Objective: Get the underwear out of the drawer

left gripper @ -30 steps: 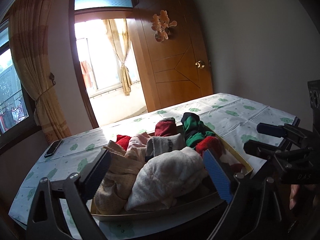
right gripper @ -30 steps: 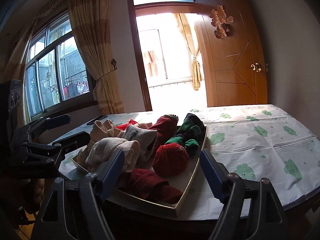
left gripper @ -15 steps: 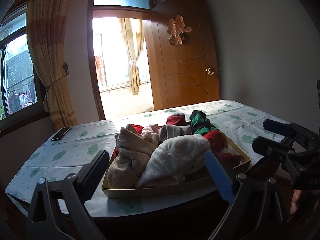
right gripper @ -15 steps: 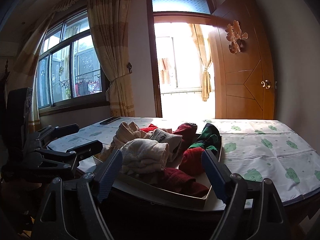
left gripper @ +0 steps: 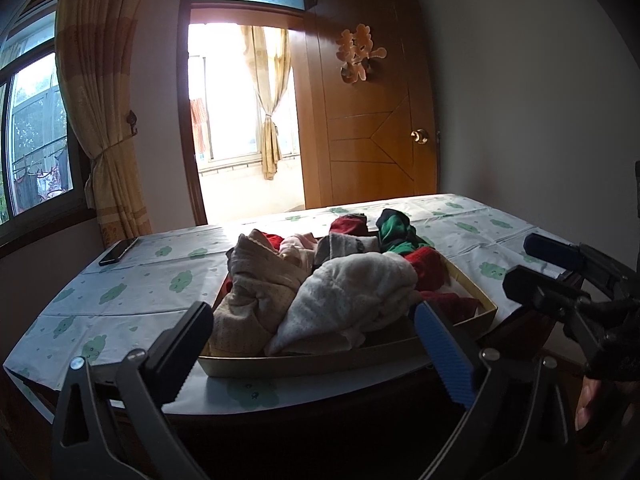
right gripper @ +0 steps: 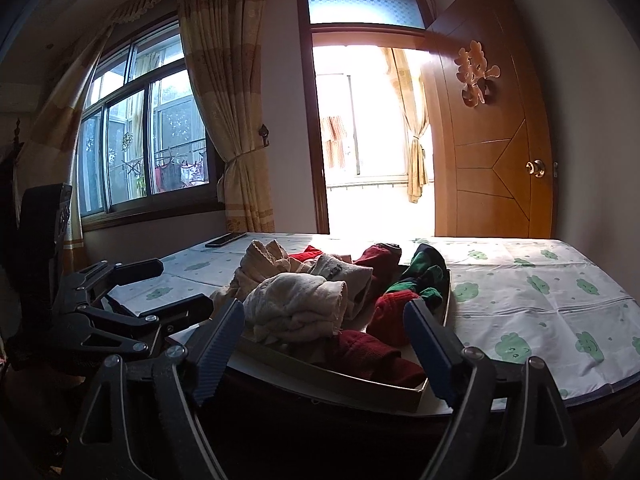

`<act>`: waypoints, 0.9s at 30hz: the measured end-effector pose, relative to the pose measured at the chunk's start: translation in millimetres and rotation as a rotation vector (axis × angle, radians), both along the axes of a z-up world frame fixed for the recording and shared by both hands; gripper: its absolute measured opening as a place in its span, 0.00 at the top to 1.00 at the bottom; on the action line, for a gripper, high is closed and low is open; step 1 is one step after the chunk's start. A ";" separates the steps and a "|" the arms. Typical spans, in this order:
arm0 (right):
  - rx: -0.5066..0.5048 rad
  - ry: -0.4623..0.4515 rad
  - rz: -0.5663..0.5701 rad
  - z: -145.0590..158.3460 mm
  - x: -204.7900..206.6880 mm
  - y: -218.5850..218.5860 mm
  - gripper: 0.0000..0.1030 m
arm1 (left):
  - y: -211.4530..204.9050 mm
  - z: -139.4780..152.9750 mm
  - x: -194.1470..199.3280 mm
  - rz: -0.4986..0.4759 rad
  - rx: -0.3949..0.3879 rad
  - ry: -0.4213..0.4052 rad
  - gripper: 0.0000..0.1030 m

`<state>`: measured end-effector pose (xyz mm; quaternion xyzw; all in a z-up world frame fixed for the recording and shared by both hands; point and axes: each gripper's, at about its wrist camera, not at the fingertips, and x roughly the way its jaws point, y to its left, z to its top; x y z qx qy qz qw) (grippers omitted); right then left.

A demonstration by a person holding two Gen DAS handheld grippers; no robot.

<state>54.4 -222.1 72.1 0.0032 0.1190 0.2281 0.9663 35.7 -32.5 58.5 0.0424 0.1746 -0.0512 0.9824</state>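
Observation:
A shallow beige drawer point(left gripper: 320, 364) point(right gripper: 340, 380) rests on the table, heaped with underwear: a white piece point(left gripper: 352, 292) point(right gripper: 296, 304), a beige one point(left gripper: 256, 288), red ones point(left gripper: 428, 268) and a green one point(left gripper: 396, 232). My left gripper point(left gripper: 316, 344) hangs in front of the table's near edge, level with the drawer's front wall. Its jaws are opening and nothing is between them. The right gripper point(right gripper: 320, 320) is open and empty, just short of the drawer's right corner. Each gripper shows in the other's view: right gripper point(left gripper: 552, 272), left gripper point(right gripper: 160, 292).
The table point(left gripper: 132, 296) wears a pale cloth with green prints. A dark phone point(left gripper: 118, 251) point(right gripper: 225, 240) lies at its far left corner. Behind are a curtained window, an open balcony doorway and a wooden door point(left gripper: 372, 128). A hand point(left gripper: 586, 404) shows at the lower right.
Both grippers have drawn back from over the heaped clothes to the table's near edge, and both views have levelled out. The left jaws stand slightly wider.

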 end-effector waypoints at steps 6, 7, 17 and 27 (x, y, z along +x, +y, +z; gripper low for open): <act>-0.007 0.000 0.011 -1.2 -1.7 4.2 0.18 | 2.8 -2.2 0.4 0.004 -0.004 0.010 0.01; -0.006 0.002 0.012 -1.5 -1.4 4.6 0.18 | 3.3 -2.6 0.3 0.005 -0.005 0.012 0.01; -0.009 -0.007 0.024 2.4 -5.1 7.4 0.17 | 7.7 -1.1 -3.4 0.002 -0.030 0.019 0.01; -0.017 -0.008 0.040 1.2 -7.8 12.9 0.16 | 18.4 -6.7 -2.1 0.033 -0.079 0.054 0.01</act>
